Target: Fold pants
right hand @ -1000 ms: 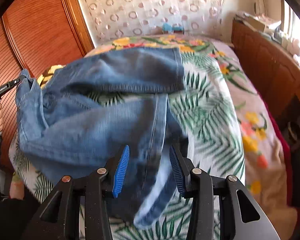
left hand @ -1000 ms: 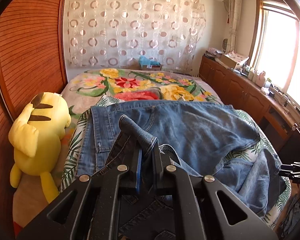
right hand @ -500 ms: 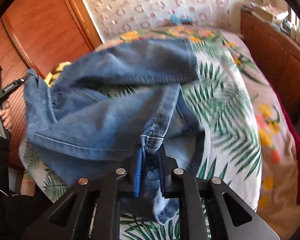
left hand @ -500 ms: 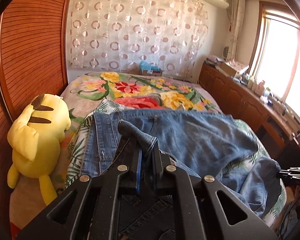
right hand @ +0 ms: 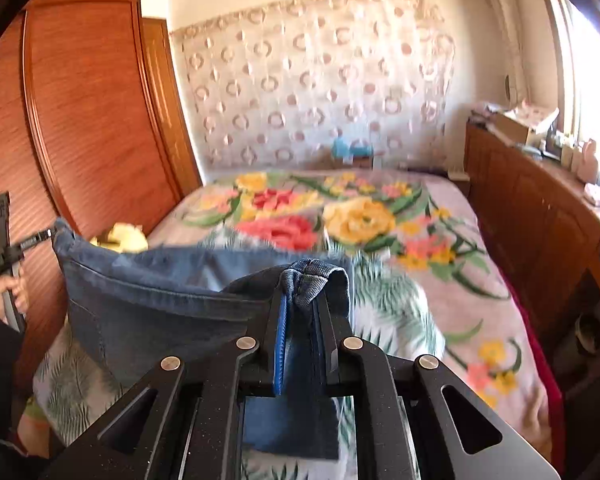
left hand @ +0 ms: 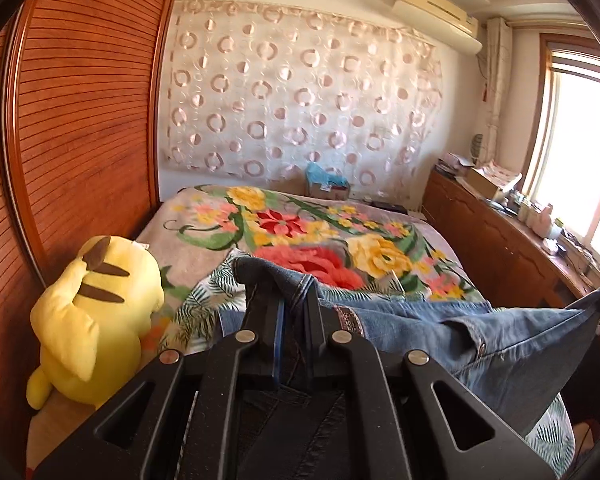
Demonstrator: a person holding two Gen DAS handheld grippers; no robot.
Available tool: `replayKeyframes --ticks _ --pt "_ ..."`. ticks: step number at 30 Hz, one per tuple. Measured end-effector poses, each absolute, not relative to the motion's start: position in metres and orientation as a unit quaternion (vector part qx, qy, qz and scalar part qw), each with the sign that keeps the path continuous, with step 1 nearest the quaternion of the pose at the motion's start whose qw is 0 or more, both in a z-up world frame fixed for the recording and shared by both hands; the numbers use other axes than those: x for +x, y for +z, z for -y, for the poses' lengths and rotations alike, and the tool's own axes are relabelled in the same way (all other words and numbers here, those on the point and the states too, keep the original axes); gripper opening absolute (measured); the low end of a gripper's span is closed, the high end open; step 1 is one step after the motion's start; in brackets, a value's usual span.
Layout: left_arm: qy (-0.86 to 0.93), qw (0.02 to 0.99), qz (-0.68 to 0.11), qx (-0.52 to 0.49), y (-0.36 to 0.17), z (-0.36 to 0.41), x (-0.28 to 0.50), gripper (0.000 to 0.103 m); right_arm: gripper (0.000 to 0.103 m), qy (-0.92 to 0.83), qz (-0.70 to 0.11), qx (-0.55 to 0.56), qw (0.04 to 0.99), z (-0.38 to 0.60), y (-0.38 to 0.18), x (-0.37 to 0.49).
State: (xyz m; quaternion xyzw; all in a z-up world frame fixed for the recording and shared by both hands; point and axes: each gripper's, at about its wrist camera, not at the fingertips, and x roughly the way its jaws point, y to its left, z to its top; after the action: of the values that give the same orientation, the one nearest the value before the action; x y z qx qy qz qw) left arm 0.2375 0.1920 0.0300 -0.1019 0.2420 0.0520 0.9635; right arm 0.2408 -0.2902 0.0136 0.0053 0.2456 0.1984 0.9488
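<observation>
Left gripper: I am holding my left gripper [left hand: 294, 312] tilted a little downward, its jaws pinched tight on a dark bunched fold of the jeans [left hand: 512, 344].
Right gripper: I am angling my right gripper [right hand: 302, 304] slightly down too; its jaws have just been closing and are now clamping a seamed hem of the jeans [right hand: 156, 300] between the blue pads [right hand: 279, 348].
Left hand: in the right wrist view I am seeing my hand [right hand: 10, 294] gripping the left tool's handle at the far left edge.
Jeans: they are hanging stretched between both grippers above the near end of the bed [left hand: 204, 216], the lower cloth drooping toward the leaf-print sheet [right hand: 392, 304].
Left edge: a yellow plush [left hand: 96, 300] is sitting beside the jeans, against the wooden wardrobe [left hand: 84, 120].
Right edge: a wooden cabinet [right hand: 540, 216] is running along the bed's side.
Open room: the floral blanket [right hand: 360, 216] beyond the jeans is lying bare.
Far end: a patterned curtain [left hand: 300, 100] is covering the wall.
</observation>
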Motion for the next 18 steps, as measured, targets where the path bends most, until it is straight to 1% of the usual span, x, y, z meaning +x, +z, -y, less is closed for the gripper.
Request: replayKeyframes --ticks 4,11,18 --pt "0.061 0.961 -0.245 -0.110 0.022 -0.203 0.263 0.009 0.011 0.195 -0.225 0.006 0.955 0.282 0.017 0.257" --pt "0.064 0.956 -0.262 -0.119 0.003 -0.212 0.297 0.009 0.011 0.177 -0.231 0.000 0.957 0.252 -0.017 0.296" --pt "0.069 0.952 -0.274 -0.117 -0.010 -0.217 0.318 0.009 0.011 0.160 -0.242 0.002 0.957 0.233 -0.006 0.323"
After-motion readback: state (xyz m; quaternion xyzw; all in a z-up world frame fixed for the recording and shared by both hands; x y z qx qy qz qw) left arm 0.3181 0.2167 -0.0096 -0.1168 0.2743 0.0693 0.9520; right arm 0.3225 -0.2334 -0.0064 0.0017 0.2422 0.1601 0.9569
